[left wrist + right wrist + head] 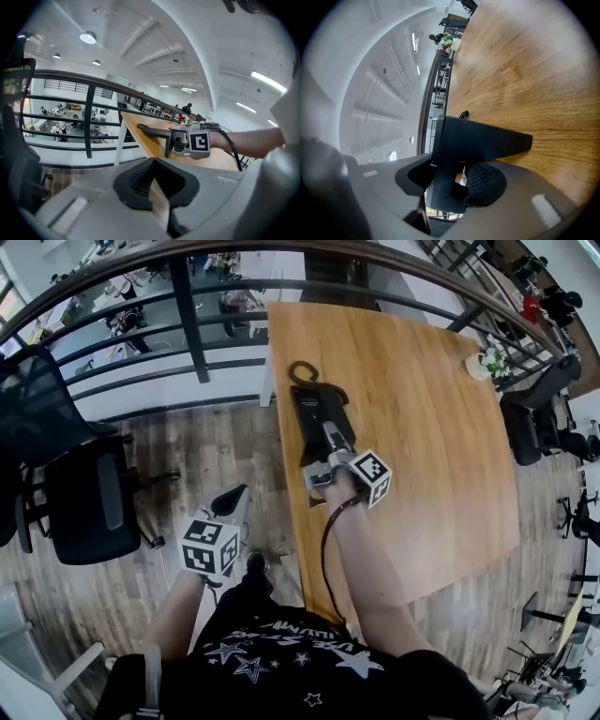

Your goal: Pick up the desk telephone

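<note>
- Head view: a wood-plank floor (206, 456) is running under the whole scene, and a dark curved railing (187, 324) is crossing the top of the picture.
- A wooden table (441, 427) is filling the centre and right, with its far left corner sitting close to the railing.
- A dark office chair (84, 493) is standing on the left, well apart from the table. A second chair (534, 418) is standing just off the table's right edge.
- The person's right forearm (370, 559) is reaching over the near table edge toward the telephone.
- The black telephone (319, 413) is resting on the table near its left edge, with its long side pointing away from the person. A looped cord (300, 371) is lying at its far end.
- The right gripper (326, 465) is sitting at the near end of the telephone. In the right gripper view its jaws are clamping the telephone's black body, with the ribbed pad (487, 183) pressing on one side. That view is rolled, so the tabletop is showing as a slanted wall on the right.
- The left gripper (234, 498) is hanging off the table to the left, over the floor and well apart from the telephone. In the left gripper view its jaws are sitting together with nothing between them, and it is pointing toward the table and the right gripper.
- A small flower pot (487, 362) is standing at the far right corner of the table.
</note>
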A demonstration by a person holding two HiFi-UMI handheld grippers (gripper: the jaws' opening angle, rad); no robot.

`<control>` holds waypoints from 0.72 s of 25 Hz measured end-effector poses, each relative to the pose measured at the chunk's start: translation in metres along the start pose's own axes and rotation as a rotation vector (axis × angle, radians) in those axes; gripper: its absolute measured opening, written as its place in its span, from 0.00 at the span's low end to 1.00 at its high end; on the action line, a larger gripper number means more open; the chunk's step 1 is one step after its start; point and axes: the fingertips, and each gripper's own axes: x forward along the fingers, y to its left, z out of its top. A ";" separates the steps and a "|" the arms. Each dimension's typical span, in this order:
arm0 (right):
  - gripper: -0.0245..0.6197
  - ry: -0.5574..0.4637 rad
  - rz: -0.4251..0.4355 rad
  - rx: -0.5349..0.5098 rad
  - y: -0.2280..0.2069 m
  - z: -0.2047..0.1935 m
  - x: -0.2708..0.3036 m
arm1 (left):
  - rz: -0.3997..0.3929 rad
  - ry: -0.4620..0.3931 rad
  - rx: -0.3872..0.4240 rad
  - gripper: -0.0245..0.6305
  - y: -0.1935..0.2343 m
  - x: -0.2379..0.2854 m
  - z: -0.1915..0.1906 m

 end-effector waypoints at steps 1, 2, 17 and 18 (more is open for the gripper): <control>0.33 0.003 0.005 0.010 0.000 0.000 -0.003 | 0.002 -0.001 -0.002 0.04 0.000 -0.001 0.000; 0.33 0.008 0.011 0.017 0.000 0.000 -0.006 | 0.004 -0.002 -0.004 0.04 0.000 -0.002 0.000; 0.34 0.053 0.149 -0.053 0.028 0.001 -0.099 | -0.028 0.005 0.022 0.04 -0.063 -0.038 -0.023; 0.34 0.058 0.159 -0.049 0.030 0.000 -0.105 | -0.030 0.005 0.027 0.04 -0.070 -0.041 -0.025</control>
